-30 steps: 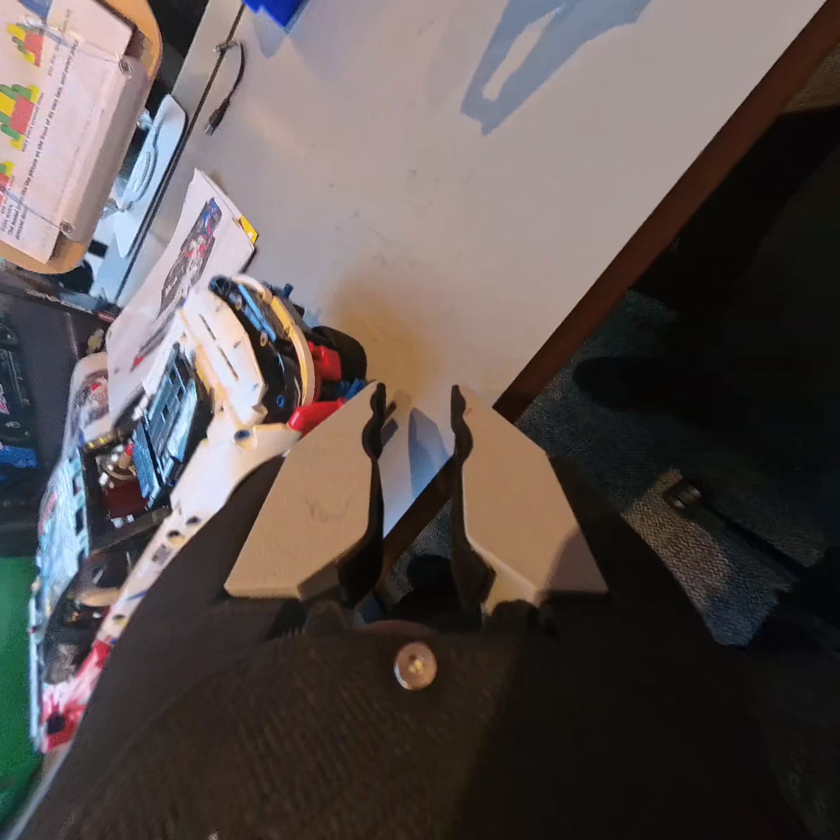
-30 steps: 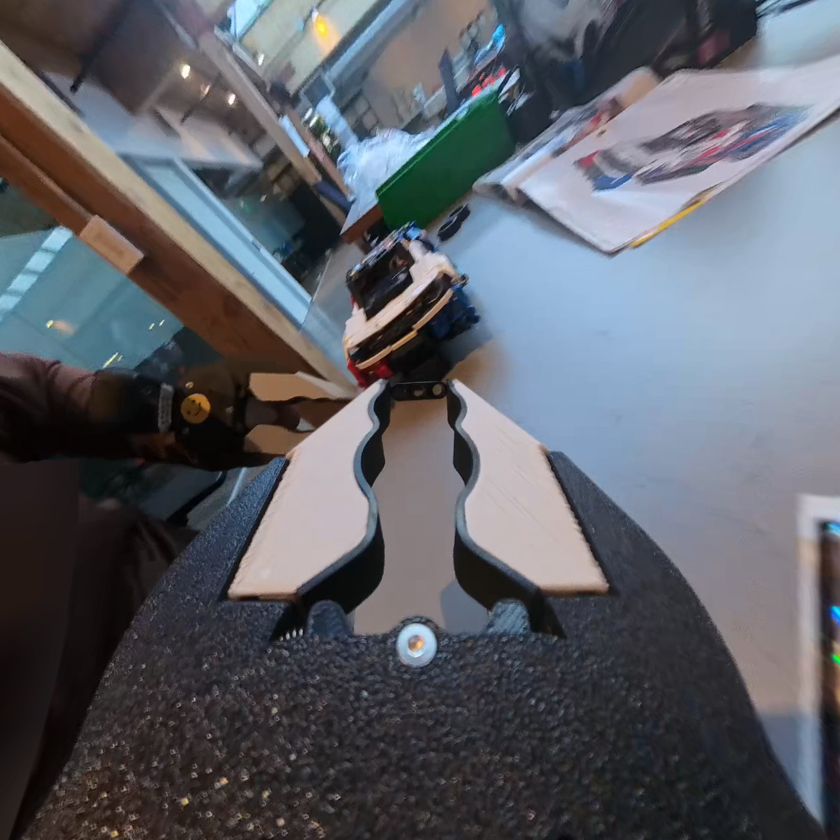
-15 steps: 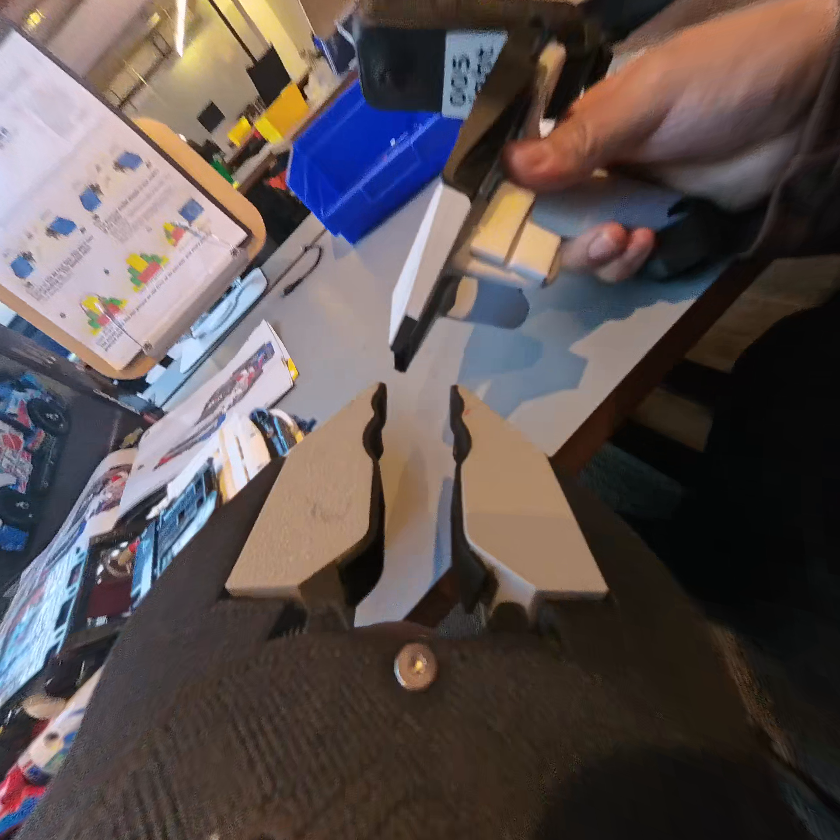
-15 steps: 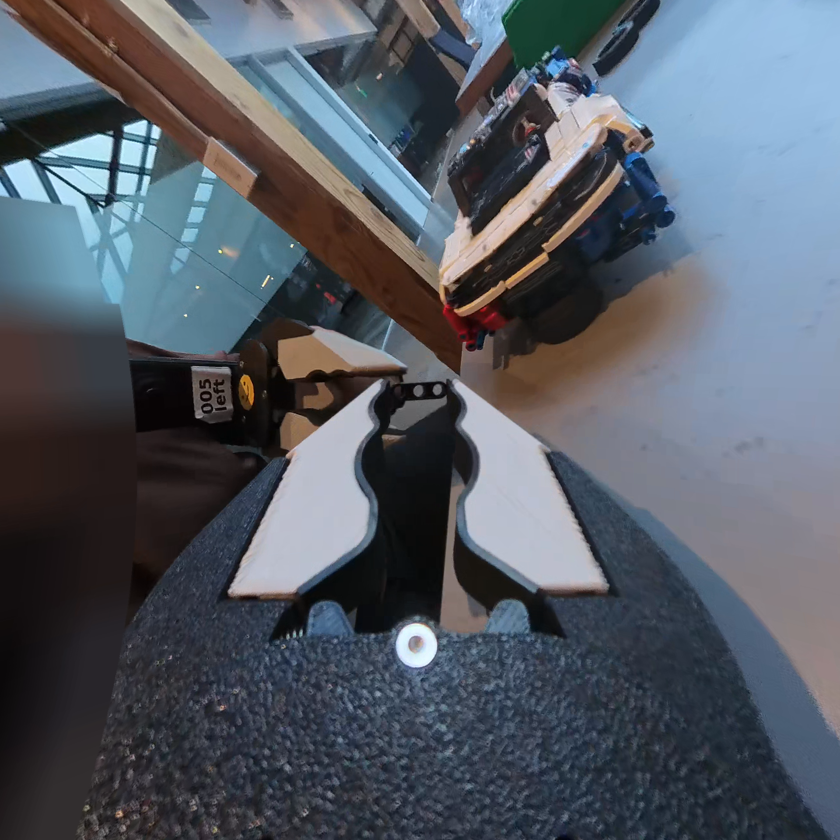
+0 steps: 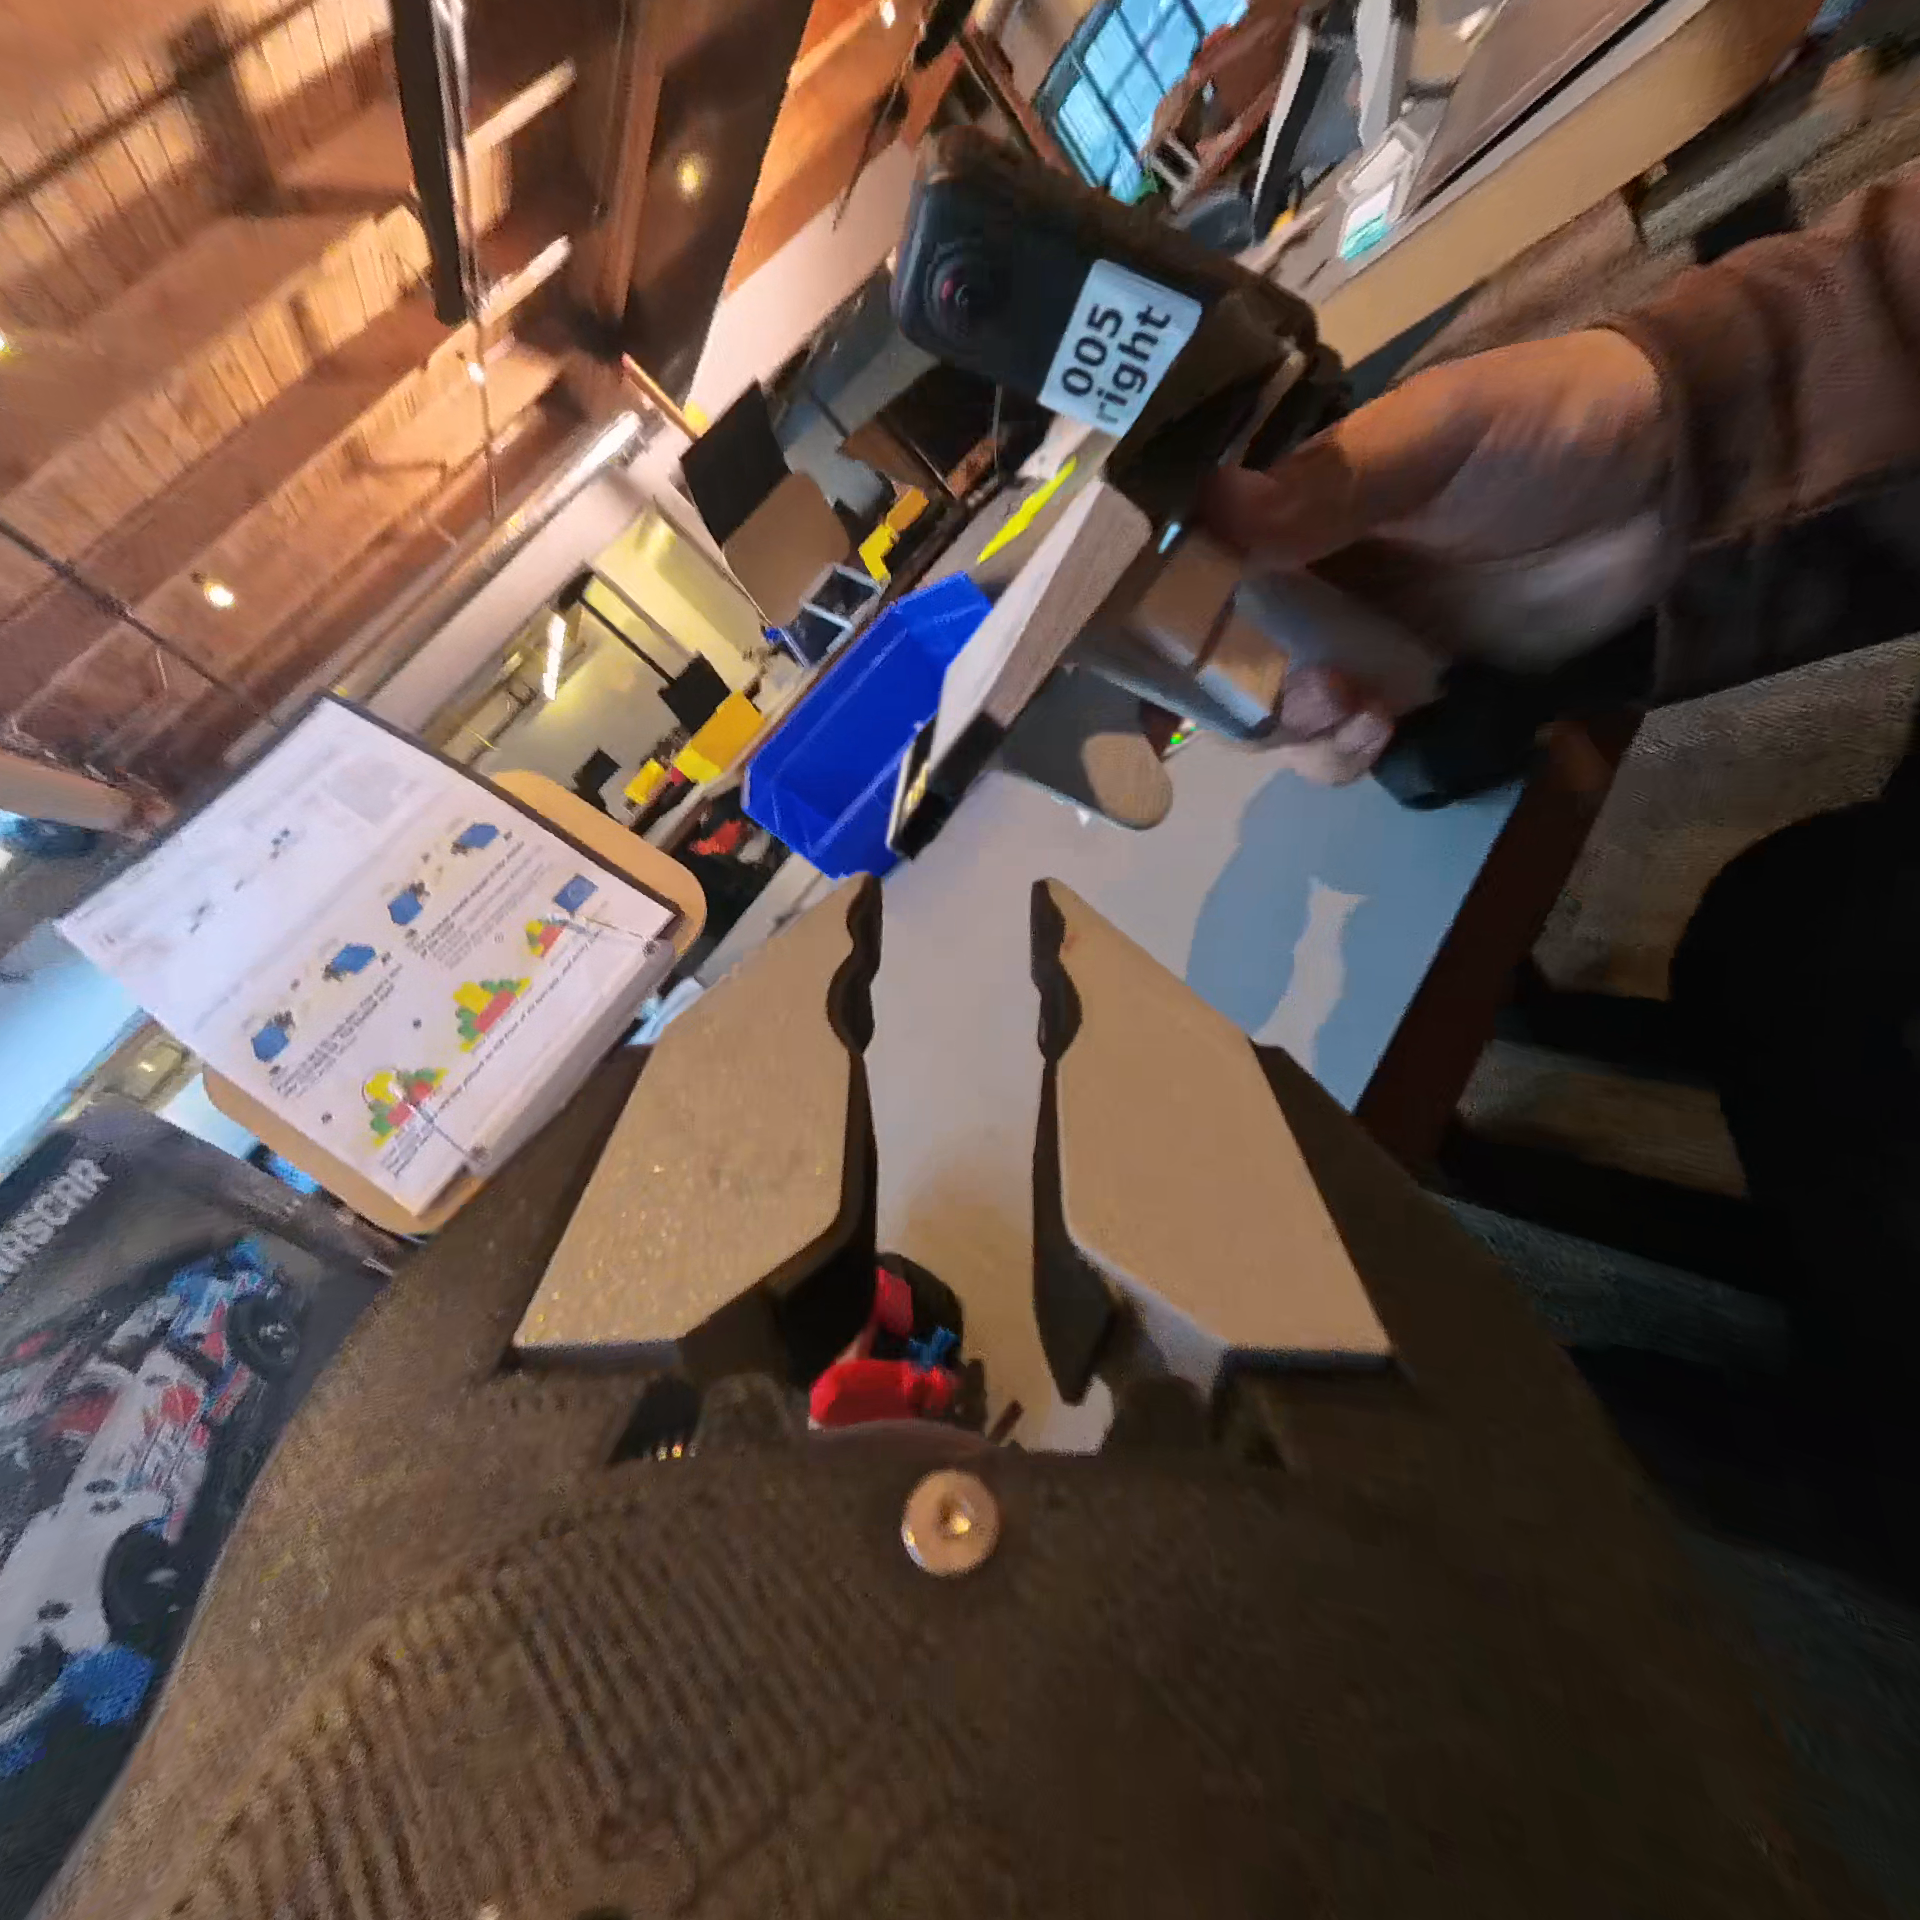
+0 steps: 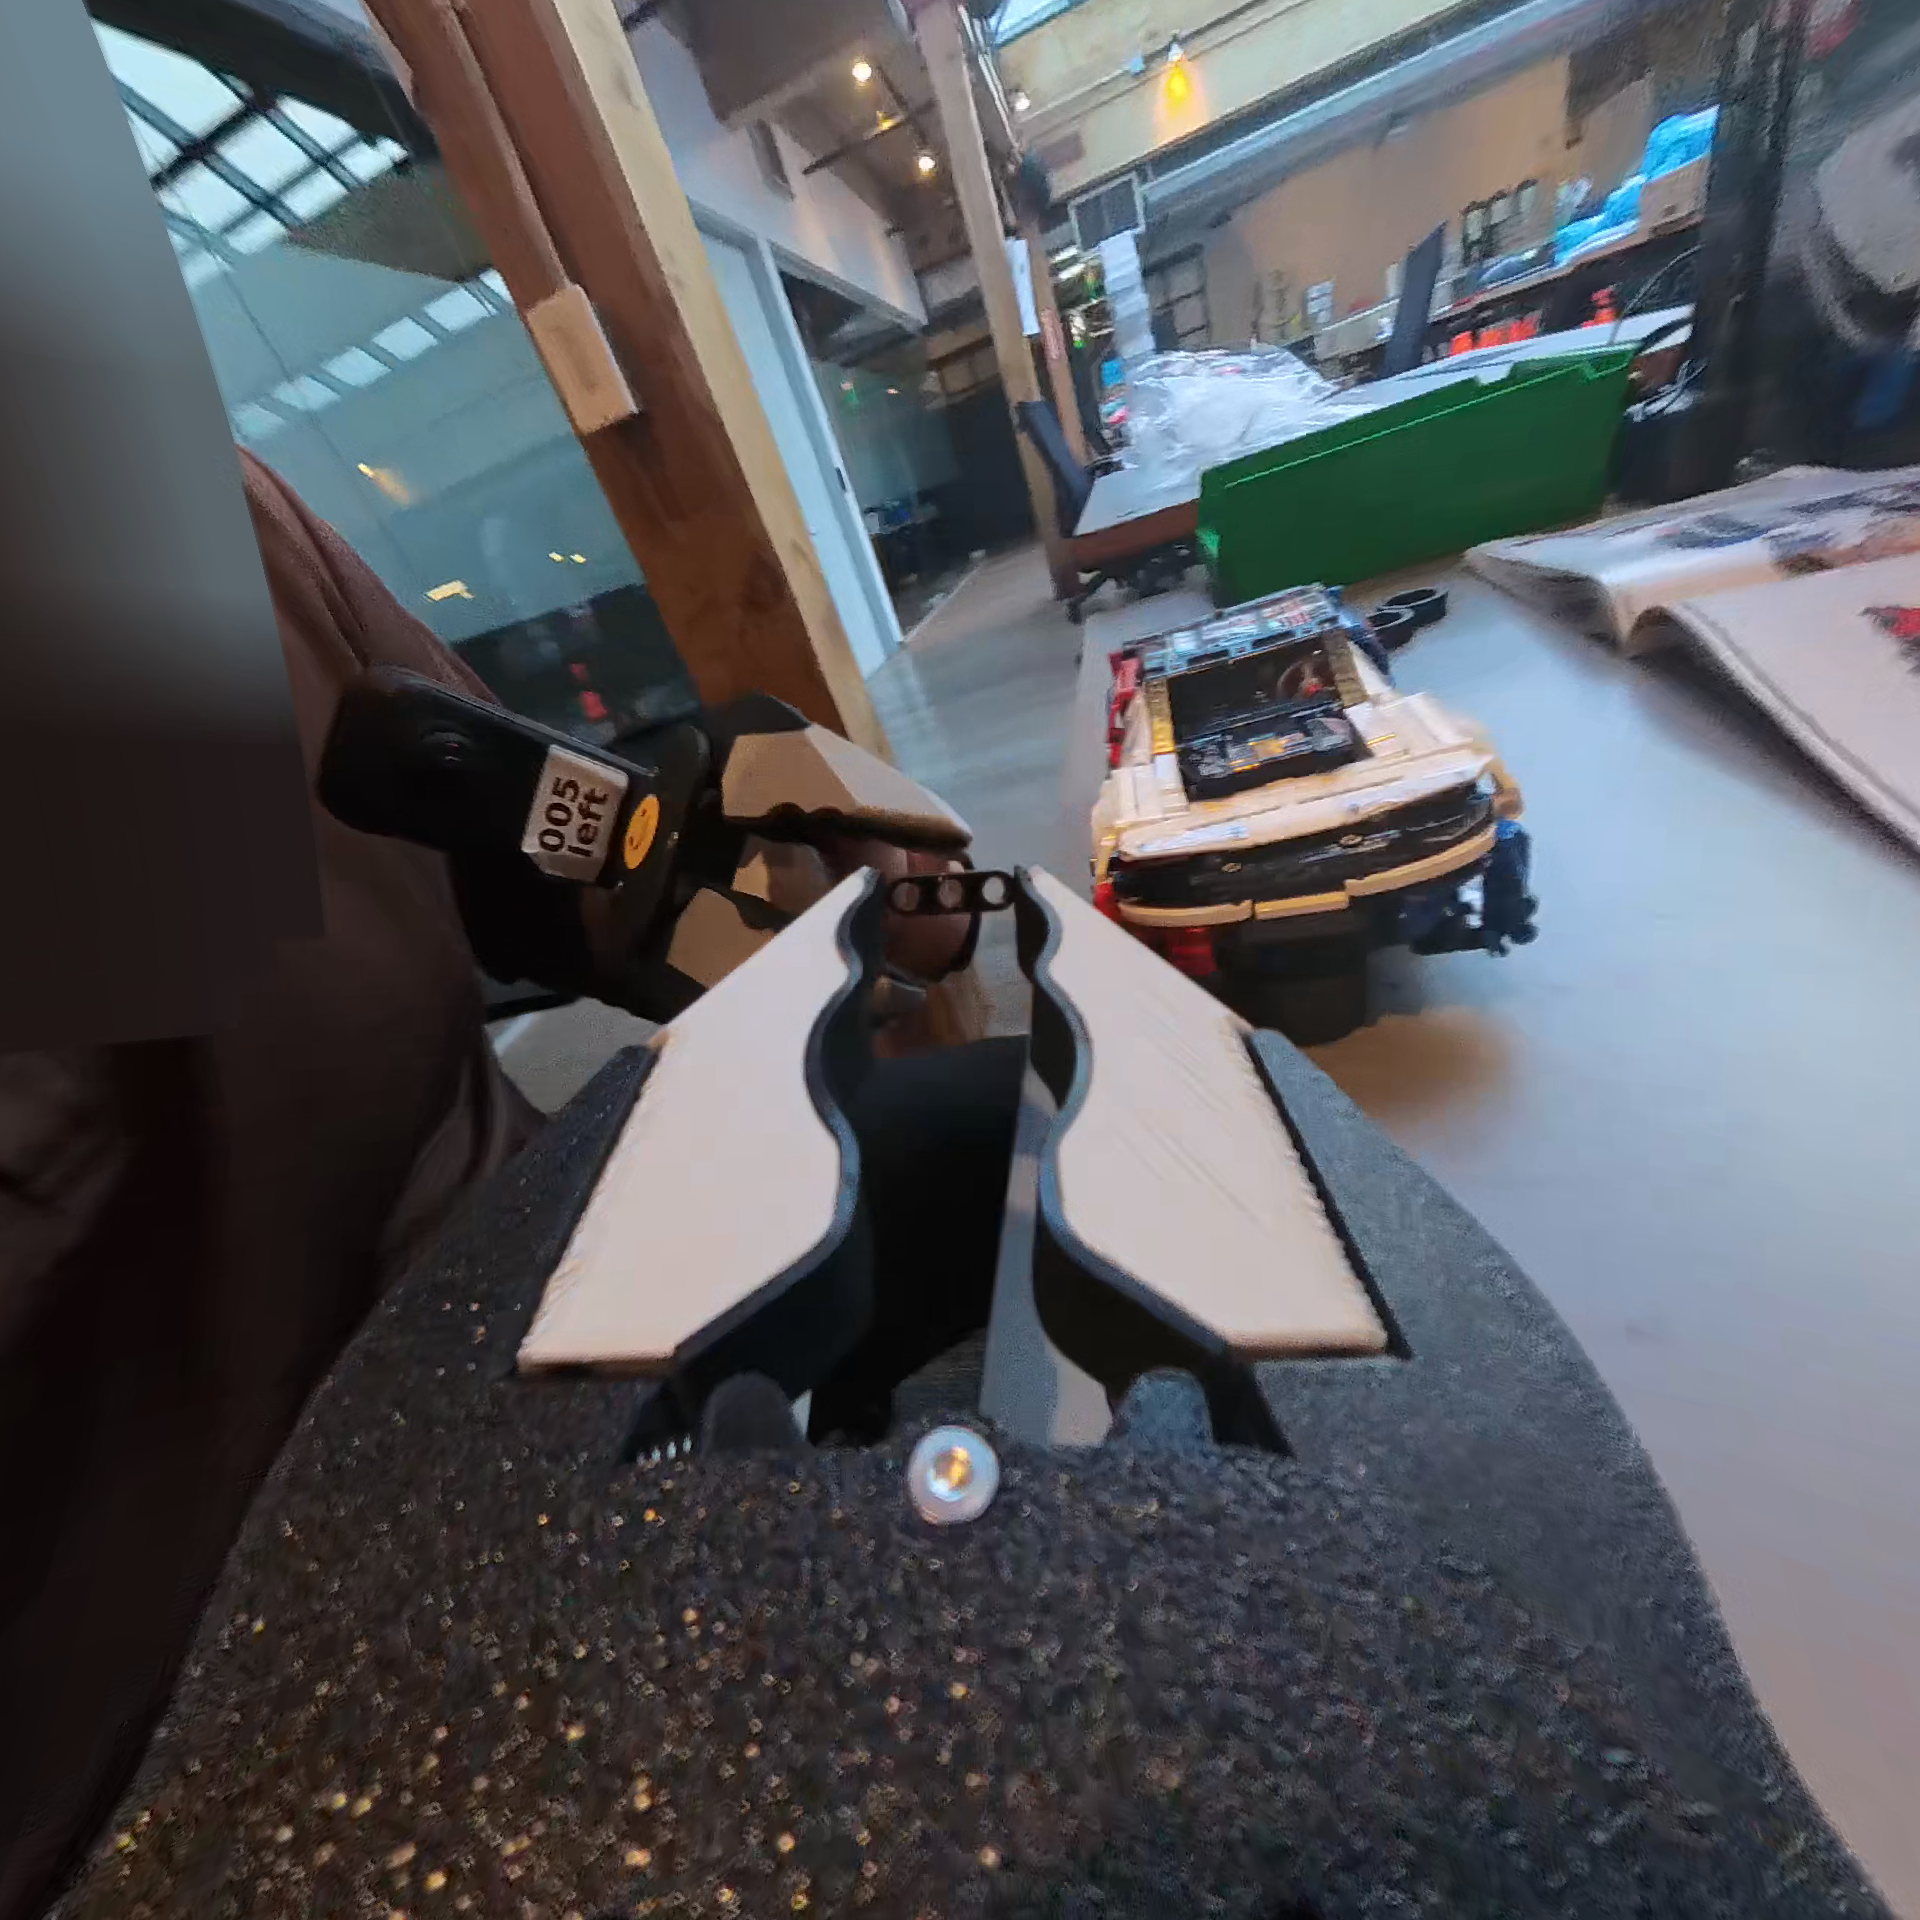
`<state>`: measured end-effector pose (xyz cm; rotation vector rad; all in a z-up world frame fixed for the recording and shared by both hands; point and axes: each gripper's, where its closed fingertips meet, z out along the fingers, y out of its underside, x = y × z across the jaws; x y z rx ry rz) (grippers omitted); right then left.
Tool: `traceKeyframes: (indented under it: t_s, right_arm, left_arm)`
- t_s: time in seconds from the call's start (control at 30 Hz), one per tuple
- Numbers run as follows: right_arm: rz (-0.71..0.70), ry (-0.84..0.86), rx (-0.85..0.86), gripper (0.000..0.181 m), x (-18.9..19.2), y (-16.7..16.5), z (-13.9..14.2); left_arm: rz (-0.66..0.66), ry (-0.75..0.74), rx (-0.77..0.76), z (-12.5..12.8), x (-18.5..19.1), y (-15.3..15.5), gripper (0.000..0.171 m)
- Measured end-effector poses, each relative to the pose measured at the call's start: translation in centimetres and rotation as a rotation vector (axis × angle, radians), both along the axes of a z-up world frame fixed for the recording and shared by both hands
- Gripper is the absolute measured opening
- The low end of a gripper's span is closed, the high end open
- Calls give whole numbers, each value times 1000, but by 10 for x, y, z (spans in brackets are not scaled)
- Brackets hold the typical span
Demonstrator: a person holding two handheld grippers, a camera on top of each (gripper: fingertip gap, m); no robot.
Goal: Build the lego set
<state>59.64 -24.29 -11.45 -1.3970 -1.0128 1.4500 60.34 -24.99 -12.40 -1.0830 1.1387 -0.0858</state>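
From my left wrist view, my left gripper (image 5: 954, 914) stands with its jaws apart and nothing between them, raised over the grey table (image 5: 1299, 914). Down in the gap near the gripper's base I catch a bit of red and blue from the lego car (image 5: 888, 1361), which sits below and close under the gripper body. Beyond my fingertips the right gripper (image 5: 925, 790) comes in from the upper right, held by a hand (image 5: 1475, 540), its fingers seen edge-on and pointing down toward the table; from this side I cannot tell its opening. Behind it sits a blue bin (image 5: 862, 727). To the left an instruction sheet (image 5: 364, 935) leans on a wooden board, and at the lower left edge lies the set's box (image 5: 114, 1382) with a picture of the car.

From my right wrist view, my right gripper (image 6: 951, 891) holds a small black lego beam (image 6: 951, 891) with three holes crosswise between its fingertips, so the jaws are closed onto it only as far as its length. The left gripper (image 6: 935, 831) is just beside it on the left, its tips close to the beam. The white lego car (image 6: 1309, 810) stands on the table ahead and to the right, apart from both grippers. An open booklet (image 6: 1766, 623) lies further right, and a green bin (image 6: 1413, 488) stands behind the car.
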Motion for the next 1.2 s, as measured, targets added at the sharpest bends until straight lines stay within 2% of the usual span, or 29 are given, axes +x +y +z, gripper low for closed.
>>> traceKeyframes:
  t_s: [0.17,0.33,0.43,0.6,0.9,1.2]
  right_arm:
    - [16,-19,-17,23,-18,2,7]
    - [81,-89,-65,23,-33,1,8]
    - [122,-128,-104,23,-41,1,3]
    - [161,-105,-184,23,-51,10,9]
    - [210,-143,-224,23,-57,21,1]
    - [252,-142,-232,23,-58,9,1]
  left_arm:
    - [3,-79,116,15,-6,12,28]
    - [-38,-88,121,13,-8,15,28]
    - [-50,-121,118,18,-14,16,11]
    - [-50,-88,143,25,-23,23,7]
    - [-74,-51,78,16,-31,37,5]
    - [-94,-55,65,14,-32,26,4]
